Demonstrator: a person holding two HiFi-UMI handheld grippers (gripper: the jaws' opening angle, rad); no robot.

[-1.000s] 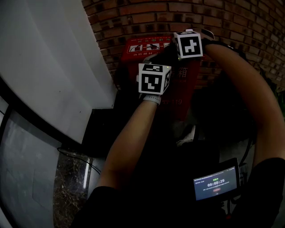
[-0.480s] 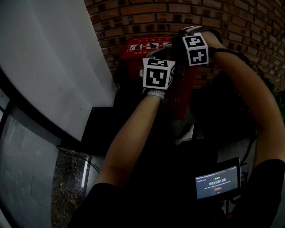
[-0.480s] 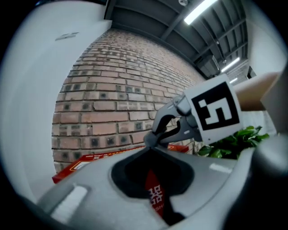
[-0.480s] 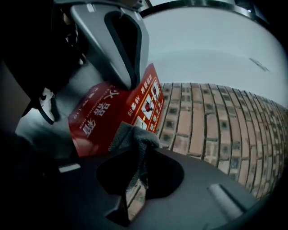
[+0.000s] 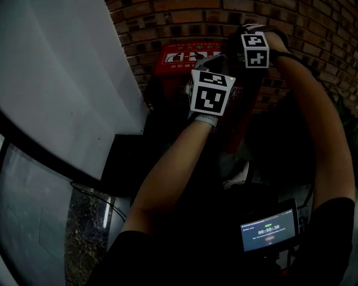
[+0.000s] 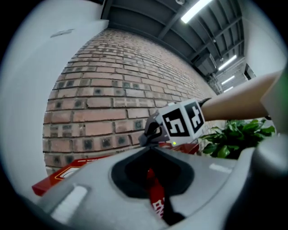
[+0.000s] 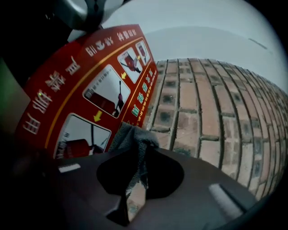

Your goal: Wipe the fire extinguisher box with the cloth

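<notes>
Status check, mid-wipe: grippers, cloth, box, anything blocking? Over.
Left gripper shut on fire extinguisher box edge. Right gripper shut on cloth, by the box's instruction panel. No obstruction seen; brick wall close behind.

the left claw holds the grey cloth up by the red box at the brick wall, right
No, the right claw holds the grey cloth, not the left; the right gripper view shows it pinched there, up by the red box at the brick wall.

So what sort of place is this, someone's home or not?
Probably a public or commercial building, not a home: a red fire extinguisher box stands against a brick wall, with strip lights overhead.
</notes>
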